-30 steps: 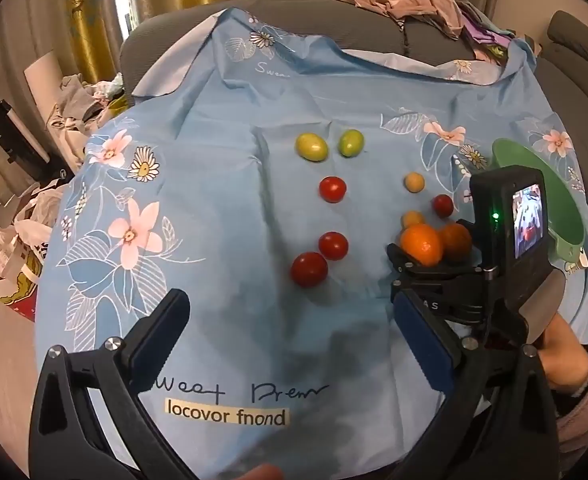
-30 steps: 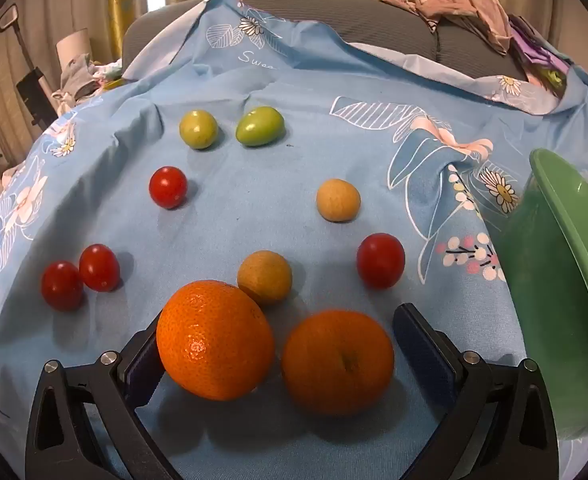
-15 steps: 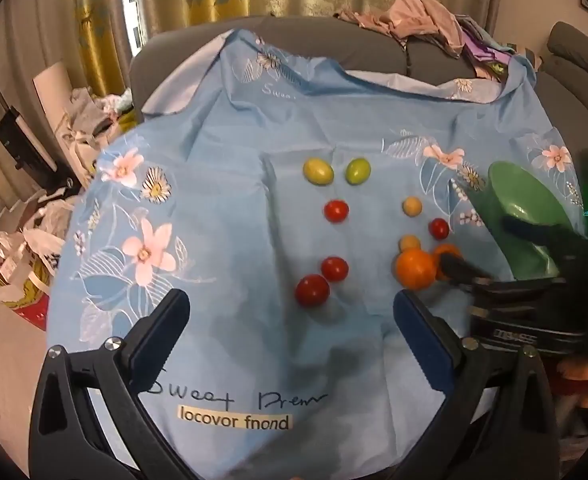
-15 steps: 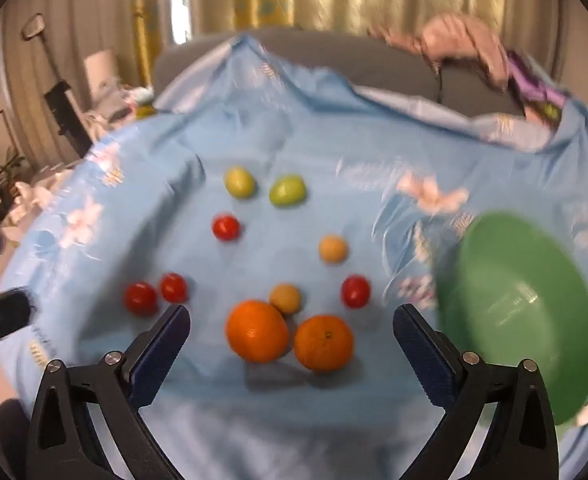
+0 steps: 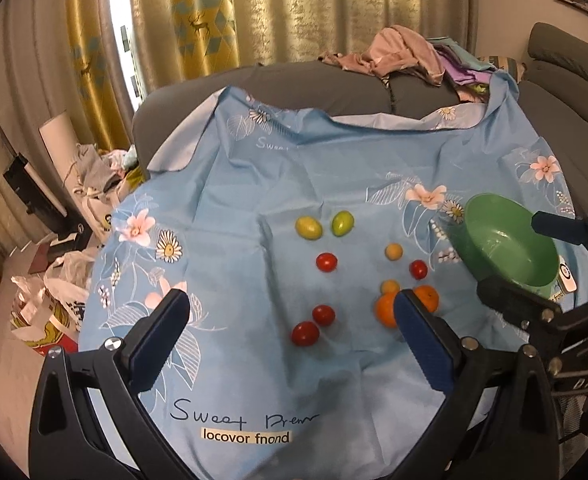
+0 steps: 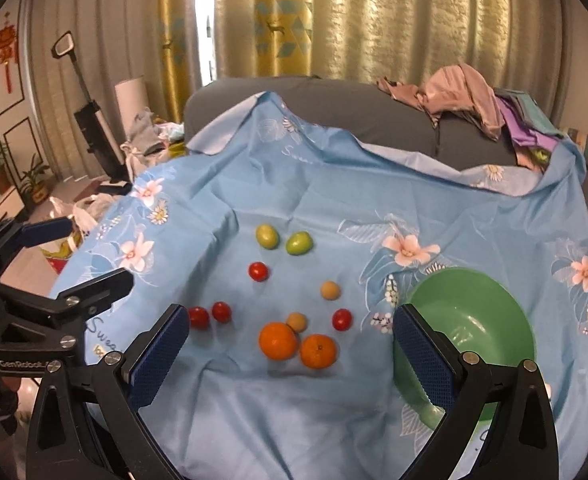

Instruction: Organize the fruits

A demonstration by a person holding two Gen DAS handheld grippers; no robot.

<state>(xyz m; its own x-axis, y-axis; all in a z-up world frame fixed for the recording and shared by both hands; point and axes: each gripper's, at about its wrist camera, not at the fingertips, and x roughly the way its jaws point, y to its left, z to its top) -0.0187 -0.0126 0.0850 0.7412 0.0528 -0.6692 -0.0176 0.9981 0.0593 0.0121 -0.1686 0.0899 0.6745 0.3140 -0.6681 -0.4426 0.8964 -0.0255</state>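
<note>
Right hand-held gripper (image 6: 290,354) spread, glossy oranges (image 6: 278,341)

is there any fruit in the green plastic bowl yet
No, the green plastic bowl is empty inside, and both round oranges lie on the blue floral cloth.

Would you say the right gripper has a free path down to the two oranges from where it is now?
Probably yes. The right gripper hangs open above the cloth, and the two oranges lie uncovered between its fingers' line of sight. Only a small tan fruit touches behind them; the green bowl sits off to the side.
</note>
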